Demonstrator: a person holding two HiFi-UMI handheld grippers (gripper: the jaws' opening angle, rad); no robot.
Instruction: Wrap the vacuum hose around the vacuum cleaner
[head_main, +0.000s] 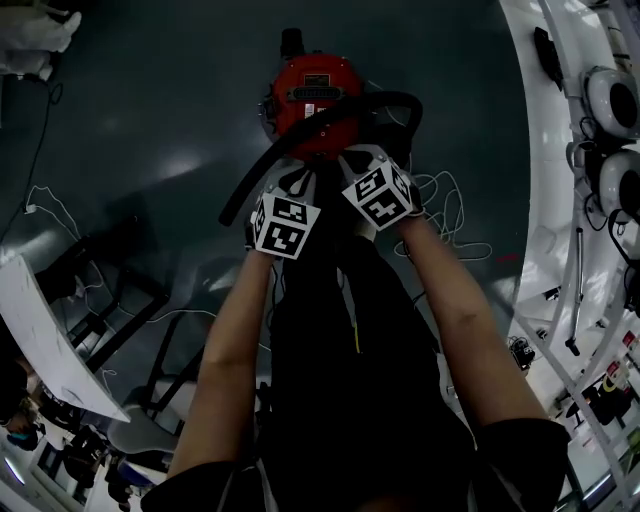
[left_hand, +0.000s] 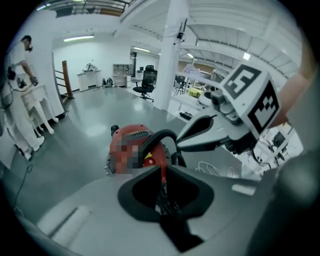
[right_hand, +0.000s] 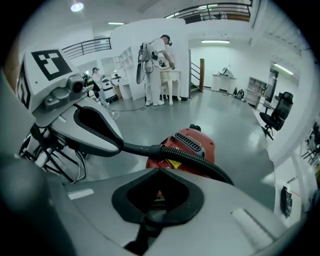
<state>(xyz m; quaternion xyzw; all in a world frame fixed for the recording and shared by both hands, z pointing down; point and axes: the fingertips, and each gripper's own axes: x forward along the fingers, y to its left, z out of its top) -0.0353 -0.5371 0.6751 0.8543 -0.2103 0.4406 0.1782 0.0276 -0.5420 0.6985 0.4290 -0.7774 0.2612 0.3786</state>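
While both claws hang low over a red vacuum cleaner (head_main: 315, 95) standing on the dark floor (head_main: 140, 110), near the top centre of the head view, its black hose (head_main: 395, 97) is only partly wound. The hose arcs round the upper right of the cleaner and crosses its top. From there it runs straight out toward the lower left of the frame, passing just beside the left claw (left_hand: 162, 168). That claw's jaws are together with nothing seen between them; whether it touches the hose is unclear. The right claw (right_hand: 159, 171), just to its right, is also closed and empty. The wrapping looks about midway, with neither claw holding the hose. Next, a claw would likely need to open, take the loose straight end and carry it round the cleaner's body, keeping the loop snug.
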